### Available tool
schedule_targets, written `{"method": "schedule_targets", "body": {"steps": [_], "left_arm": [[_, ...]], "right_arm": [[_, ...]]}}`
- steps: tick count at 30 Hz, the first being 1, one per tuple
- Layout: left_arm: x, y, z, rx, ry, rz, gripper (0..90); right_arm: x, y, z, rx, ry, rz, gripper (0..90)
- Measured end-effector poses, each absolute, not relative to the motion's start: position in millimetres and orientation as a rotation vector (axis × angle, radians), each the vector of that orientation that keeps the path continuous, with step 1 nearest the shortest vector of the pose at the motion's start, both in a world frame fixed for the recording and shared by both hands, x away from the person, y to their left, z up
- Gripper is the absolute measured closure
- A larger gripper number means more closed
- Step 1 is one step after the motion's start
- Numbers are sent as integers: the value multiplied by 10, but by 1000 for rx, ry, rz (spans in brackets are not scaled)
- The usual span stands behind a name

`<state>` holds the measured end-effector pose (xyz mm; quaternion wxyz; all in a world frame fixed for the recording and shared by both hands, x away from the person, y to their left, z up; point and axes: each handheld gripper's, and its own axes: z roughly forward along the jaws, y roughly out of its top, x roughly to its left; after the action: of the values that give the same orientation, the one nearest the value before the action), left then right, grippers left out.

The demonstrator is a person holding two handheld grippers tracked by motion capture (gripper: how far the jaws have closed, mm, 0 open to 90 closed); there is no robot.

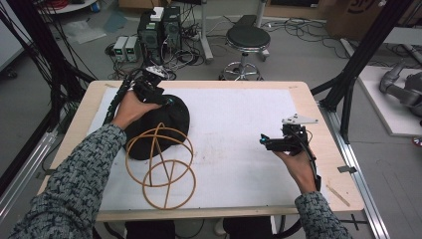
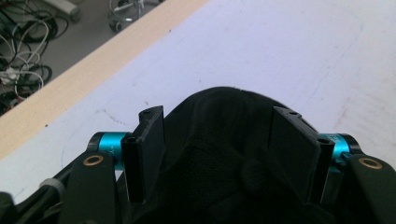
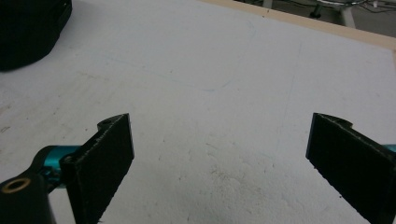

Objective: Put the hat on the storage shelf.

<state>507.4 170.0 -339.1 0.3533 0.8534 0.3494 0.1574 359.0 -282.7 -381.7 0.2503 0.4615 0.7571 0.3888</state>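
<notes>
Grey floor [image 1: 298, 55] strewn with cables [image 1: 303, 27], black round stool [image 1: 247, 37], wooden table [image 1: 318, 124], black frame posts [image 1: 358, 64]

The high view was evenly and softly lit from overhead, with no hard shadows on the white mat [image 1: 234, 129] and only faint darkening beneath the black cloth [image 1: 171, 117] and the tan hoops [image 1: 161, 167]. The picture was somewhat soft and low in detail, and the table's edges bowed slightly toward the corners. The floor at the far side looked dimmer than the tabletop. In the left gripper view the cloth [image 2: 224, 154] read as a nearly featureless dark mass, its weave barely visible, while the mat [image 2: 289, 56] behind it was bright and slightly washed out. In the right gripper view the mat [image 3: 210, 93] was bright and grainy, the near jaws a little blurred.
</notes>
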Motion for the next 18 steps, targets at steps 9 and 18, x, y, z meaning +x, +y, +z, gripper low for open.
{"method": "schedule_targets", "body": {"steps": [9, 18], "left_arm": [[5156, 1611, -3480, 2256, 895, 390, 502], [5152, 1571, -3512, 2291, 903, 388, 636]], "right_arm": [[3590, -2833, -3838, 1255, 2060, 1064, 72], [3582, -2865, -3833, 1258, 2054, 1068, 72]]}}
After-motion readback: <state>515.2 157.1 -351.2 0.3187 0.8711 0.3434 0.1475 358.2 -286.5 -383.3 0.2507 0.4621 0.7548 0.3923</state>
